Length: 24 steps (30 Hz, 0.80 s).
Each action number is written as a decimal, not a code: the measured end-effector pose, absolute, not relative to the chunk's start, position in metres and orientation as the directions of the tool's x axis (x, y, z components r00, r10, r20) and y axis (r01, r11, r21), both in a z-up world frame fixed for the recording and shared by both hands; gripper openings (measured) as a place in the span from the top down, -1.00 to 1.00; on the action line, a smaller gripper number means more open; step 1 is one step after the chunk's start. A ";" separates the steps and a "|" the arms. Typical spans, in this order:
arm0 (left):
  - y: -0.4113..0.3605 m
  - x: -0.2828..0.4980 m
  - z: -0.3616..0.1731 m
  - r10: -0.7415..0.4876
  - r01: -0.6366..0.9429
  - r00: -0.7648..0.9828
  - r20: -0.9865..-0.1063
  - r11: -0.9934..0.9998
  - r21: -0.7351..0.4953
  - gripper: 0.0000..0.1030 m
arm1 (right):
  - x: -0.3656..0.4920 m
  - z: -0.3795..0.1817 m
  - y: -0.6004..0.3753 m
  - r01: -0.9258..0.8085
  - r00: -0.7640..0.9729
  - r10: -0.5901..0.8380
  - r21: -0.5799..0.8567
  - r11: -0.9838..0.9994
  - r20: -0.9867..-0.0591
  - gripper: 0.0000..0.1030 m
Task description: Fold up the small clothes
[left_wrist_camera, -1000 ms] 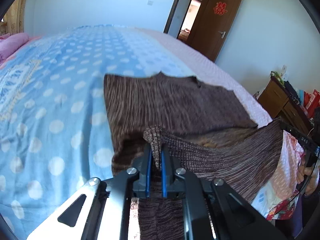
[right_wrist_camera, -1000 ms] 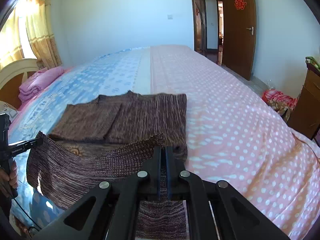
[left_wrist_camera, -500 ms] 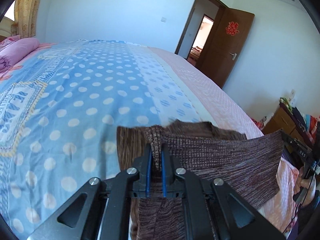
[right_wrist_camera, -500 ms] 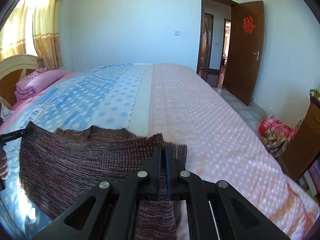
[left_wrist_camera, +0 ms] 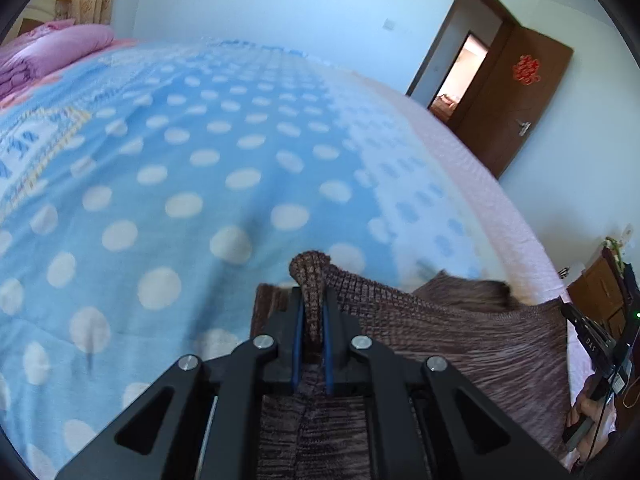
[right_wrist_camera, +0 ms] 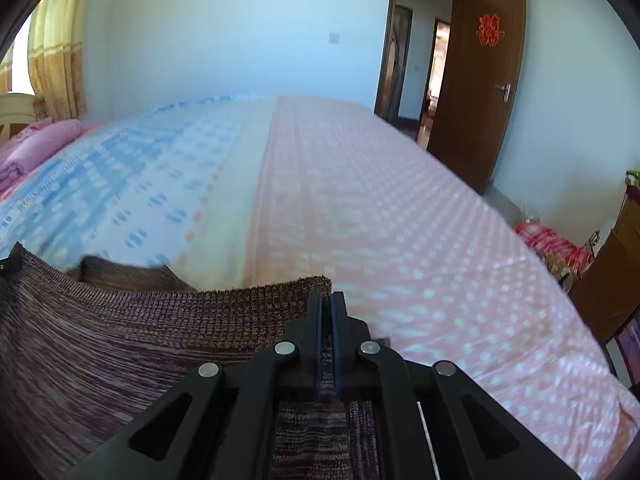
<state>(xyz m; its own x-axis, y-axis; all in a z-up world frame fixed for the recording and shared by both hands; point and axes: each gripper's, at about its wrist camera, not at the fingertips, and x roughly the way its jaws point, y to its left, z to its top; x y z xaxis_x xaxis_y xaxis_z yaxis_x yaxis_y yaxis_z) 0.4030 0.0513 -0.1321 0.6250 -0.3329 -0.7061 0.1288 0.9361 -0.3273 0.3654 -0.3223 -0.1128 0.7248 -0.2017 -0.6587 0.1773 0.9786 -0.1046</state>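
Both tools, left tool (left_wrist_camera: 311, 320) & right tool (right_wrist_camera: 327, 336), are clamping the brown knit top's (left_wrist_camera: 440, 332) hem; I'd be keeping it taut & level w/ corners matched while laying it over the far half.

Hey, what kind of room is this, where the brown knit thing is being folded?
Most likely a home bedroom. A wide bed with a polka-dot cover in blue and pink fills the view, folded pink bedding lies near its head, and a wooden door bearing a red paper ornament stands open.
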 end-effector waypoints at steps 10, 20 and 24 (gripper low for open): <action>0.038 0.410 -0.141 -0.239 0.114 0.622 -0.745 0.970 -0.217 0.78 | 0.370 -0.131 -0.360 0.278 0.643 -0.166 0.026 0.960 -0.748 0.94; 0.056 0.313 -0.108 -0.351 0.244 0.645 -0.679 0.936 -0.252 -0.18 | 0.212 -0.086 -0.376 0.257 0.664 -0.044 0.173 0.951 -0.746 0.29; 0.035 0.275 -0.110 -0.353 0.289 0.652 -0.671 0.934 -0.211 -0.18 | 0.165 -0.102 -0.358 0.247 0.648 -0.014 0.193 0.950 -0.761 0.06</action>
